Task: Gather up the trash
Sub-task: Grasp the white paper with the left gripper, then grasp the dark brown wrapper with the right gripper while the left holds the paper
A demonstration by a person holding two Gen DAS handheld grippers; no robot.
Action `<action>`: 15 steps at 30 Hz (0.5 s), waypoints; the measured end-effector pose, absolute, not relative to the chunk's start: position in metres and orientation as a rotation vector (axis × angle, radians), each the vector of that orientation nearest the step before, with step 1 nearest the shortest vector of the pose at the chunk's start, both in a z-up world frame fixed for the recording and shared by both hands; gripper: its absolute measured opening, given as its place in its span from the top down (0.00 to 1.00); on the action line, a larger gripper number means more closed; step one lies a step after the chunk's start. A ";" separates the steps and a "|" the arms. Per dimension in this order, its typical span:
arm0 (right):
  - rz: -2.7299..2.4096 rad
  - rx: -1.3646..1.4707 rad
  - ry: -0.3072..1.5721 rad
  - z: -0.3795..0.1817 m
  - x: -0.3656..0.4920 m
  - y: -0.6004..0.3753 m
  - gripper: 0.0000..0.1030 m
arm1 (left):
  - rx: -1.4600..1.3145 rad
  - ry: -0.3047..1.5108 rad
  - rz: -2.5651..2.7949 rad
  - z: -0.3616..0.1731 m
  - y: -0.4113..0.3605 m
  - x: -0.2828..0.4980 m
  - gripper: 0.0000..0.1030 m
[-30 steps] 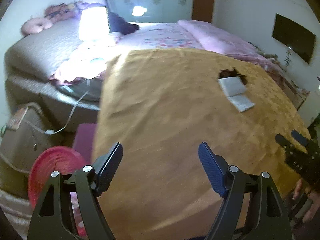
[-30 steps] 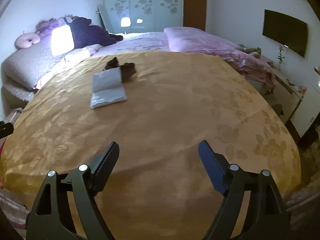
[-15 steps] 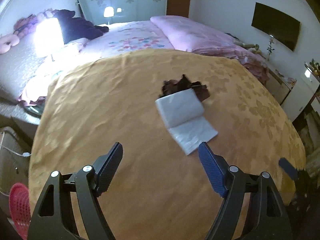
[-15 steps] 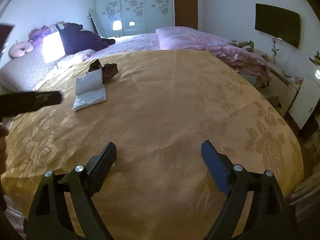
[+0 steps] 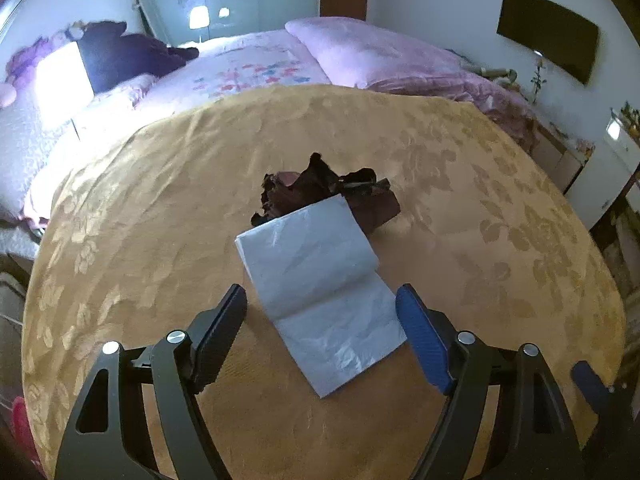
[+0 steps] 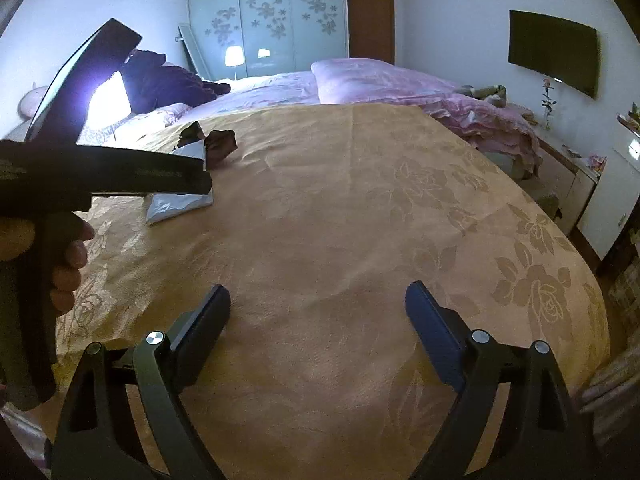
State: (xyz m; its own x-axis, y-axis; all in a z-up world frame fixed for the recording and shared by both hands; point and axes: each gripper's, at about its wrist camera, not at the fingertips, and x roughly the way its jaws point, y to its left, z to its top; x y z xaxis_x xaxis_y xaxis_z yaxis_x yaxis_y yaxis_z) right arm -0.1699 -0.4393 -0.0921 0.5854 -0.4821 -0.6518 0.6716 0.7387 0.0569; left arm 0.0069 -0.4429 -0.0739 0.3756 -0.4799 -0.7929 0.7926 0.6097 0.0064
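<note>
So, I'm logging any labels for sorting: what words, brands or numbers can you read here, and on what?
None can be read.
White folded plastic bag: no print visible.
Dark crumpled wrapper: no legible print.
Left hand-held gripper body, seen from the right wrist: faint markings, too blurred to read.
Wardrobe doors: flower decals only, no words.
Gold bedspread: woven flowers only.

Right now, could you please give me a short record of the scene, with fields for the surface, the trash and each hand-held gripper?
surface: bed with a gold spread
trash: white bag, flat and part unfolded; dark wrapper at its far end, touching it
left hand-held gripper: open, jaws just closing a little, above the near end of the bag, no grip yet
right hand-held gripper: open, jaws just opening, over bare spread, nothing between them
</note>
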 end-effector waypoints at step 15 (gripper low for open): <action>-0.689 0.313 0.653 -0.090 -0.169 -0.439 0.16 | 0.406 0.815 -0.884 -0.072 -0.385 0.004 0.90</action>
